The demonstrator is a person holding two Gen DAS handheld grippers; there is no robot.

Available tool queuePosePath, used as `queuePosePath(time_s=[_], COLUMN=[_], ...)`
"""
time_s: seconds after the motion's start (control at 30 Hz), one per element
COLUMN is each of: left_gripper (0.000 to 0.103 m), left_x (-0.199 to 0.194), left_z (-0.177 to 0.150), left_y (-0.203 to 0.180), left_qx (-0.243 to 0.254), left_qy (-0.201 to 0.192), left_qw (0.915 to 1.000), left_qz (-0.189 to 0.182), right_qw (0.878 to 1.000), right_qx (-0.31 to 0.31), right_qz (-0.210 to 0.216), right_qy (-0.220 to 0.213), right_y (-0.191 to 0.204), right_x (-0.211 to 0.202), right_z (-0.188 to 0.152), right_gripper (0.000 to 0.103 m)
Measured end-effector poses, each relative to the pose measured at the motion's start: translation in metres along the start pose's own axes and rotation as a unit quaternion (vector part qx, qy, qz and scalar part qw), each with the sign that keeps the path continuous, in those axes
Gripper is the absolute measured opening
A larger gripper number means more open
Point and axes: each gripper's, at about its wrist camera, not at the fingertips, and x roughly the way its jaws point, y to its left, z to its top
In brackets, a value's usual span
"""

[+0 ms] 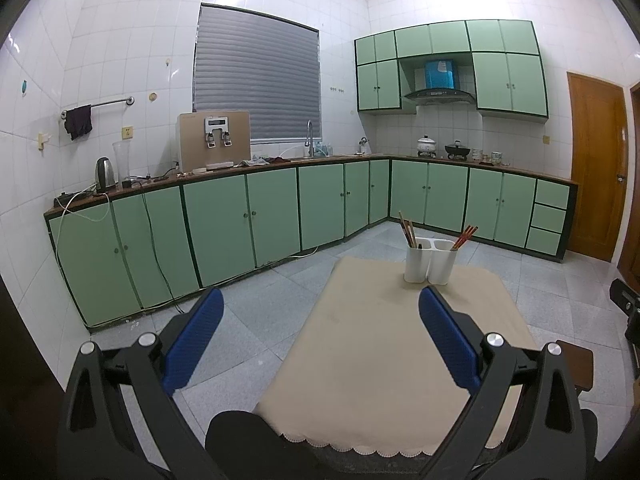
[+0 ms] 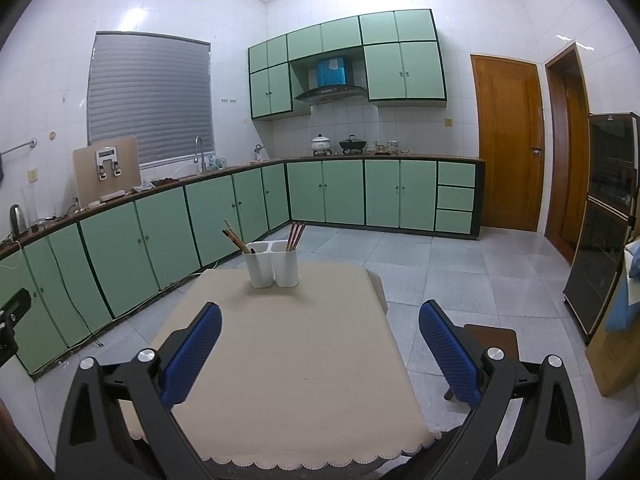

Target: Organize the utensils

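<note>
**Both tongs wide over the cloth, chopsticks standing in the white holder**

Left wrist view: the left gripper (image 1: 320, 336), black-framed with blue textured pads (image 1: 194, 336), stands wide apart and holds nothing. Ahead of it, just beyond the right-hand pad, a white plastic two-compartment utensil holder (image 1: 430, 262) stands upright on the far part of a table covered in a beige scallop-edged cloth (image 1: 380, 380). Brown wooden chopsticks (image 1: 407, 229) lean left out of the left compartment; reddish chopsticks (image 1: 464, 237) lean right out of the right one. Pale green kitchen cabinets (image 1: 240, 220) run well beyond the tongs.

Right wrist view: the right gripper (image 2: 320, 338), the same black and blue make, is also wide and empty. The holder (image 2: 272, 264) sits ahead, slightly left of the gap between the pads, near the cloth's (image 2: 300, 380) far edge. Brown chopsticks (image 2: 236, 238) fill its left compartment, reddish ones (image 2: 295, 235) its right.
</note>
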Motion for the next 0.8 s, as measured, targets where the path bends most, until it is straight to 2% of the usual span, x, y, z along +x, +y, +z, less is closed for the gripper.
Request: queuePosePath(time_s=[0.8], left_gripper=[0.095], left_x=[-0.0009], left_z=[0.0034], left_y=[0.0012], left_qx=[0.000], left_qy=[-0.001], left_qw=[1.0000], left_qz=[-0.001], right_qw=[1.000], right_qx=[0.001], right_qz=[0.001], right_qy=[-0.001], right_y=[-0.0023], right_x=[-0.0009], right_z=[-0.0011], right_gripper=[0.097])
